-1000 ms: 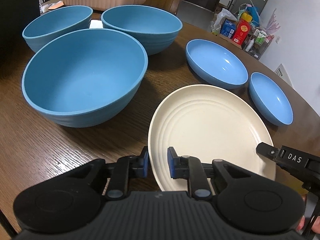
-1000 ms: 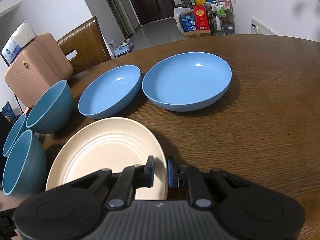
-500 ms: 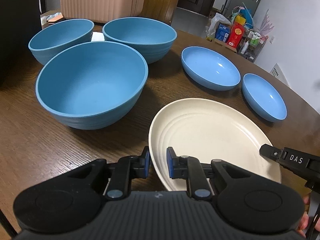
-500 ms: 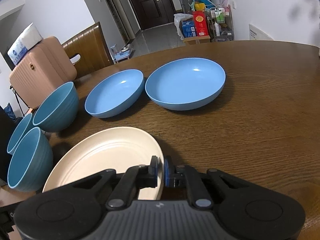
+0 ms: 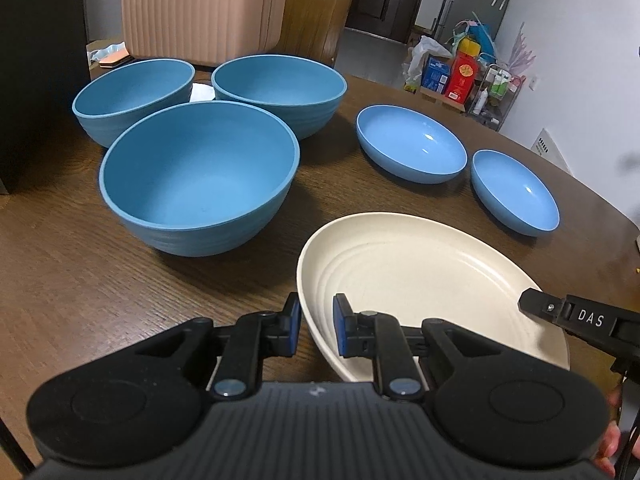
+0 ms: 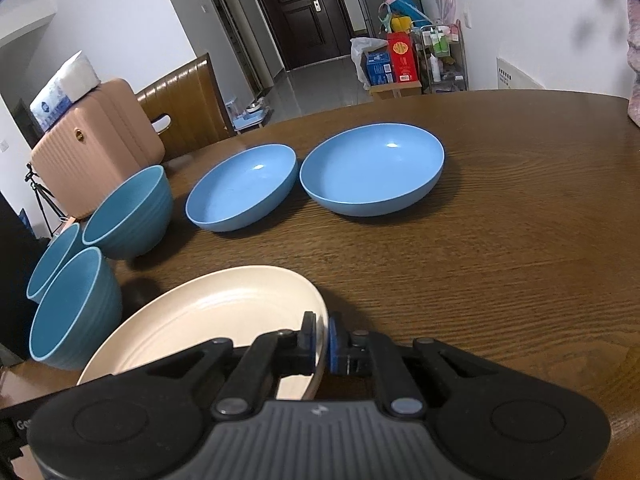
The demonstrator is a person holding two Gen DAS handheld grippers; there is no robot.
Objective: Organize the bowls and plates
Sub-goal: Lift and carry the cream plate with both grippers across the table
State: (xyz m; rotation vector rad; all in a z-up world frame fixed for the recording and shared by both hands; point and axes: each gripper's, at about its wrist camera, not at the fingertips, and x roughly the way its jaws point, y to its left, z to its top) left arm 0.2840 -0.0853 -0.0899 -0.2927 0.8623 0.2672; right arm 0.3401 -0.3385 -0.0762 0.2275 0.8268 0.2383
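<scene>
Closest to you was the cream plate (image 5: 420, 280), and you had it from both sides. Your left gripper (image 5: 316, 330) sat over the near left rim, jaws only a little apart with the rim between the blue pads; the pads looked to be on it, though there was a sliver of gap on the outer side. Your right gripper (image 6: 320, 342) was clamped nearly all the way together on the opposite rim, pads pinching the thin edge. In the left view its black tip reached onto the plate's right edge.

The plate looked tipped a bit, with a dark shadow under it on the brown wooden table (image 6: 500, 260), so I couldn't tell if any part was touching the wood.

Just past it on the left was the nearest deep blue bowl (image 5: 200, 184), upright, with two more deep bowls (image 5: 280, 92) behind it, close together. Off to the right sat two shallow blue dishes (image 6: 372, 168) side by side, rims almost touching.

Way back you had a pink suitcase (image 5: 204, 8) and a brown chair (image 6: 188, 108).
</scene>
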